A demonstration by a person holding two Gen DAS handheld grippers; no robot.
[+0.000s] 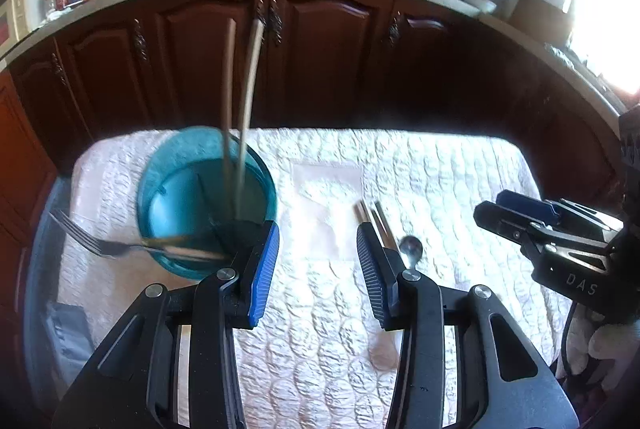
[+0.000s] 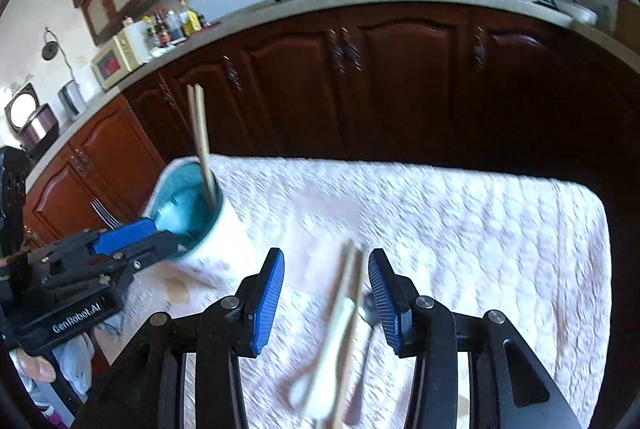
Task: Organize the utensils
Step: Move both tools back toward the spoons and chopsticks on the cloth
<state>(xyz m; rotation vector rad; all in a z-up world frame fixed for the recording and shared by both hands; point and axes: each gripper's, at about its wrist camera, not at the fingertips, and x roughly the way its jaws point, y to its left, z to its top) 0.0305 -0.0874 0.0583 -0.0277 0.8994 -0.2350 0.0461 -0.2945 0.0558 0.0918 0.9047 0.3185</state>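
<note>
The left gripper is tilted downward with its jaws spread wide, and nothing is held between the blue pads. The right gripper is likewise angled down, its jaws parted and empty. A fingertip is glimpsed below the left gripper's body.

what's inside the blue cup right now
Two wooden chopsticks stand in the blue cup, leaning on its rim, tops well above it. A fork lies across its near rim, tines outside. The cup's bottom near the left gripper is hidden.
</note>
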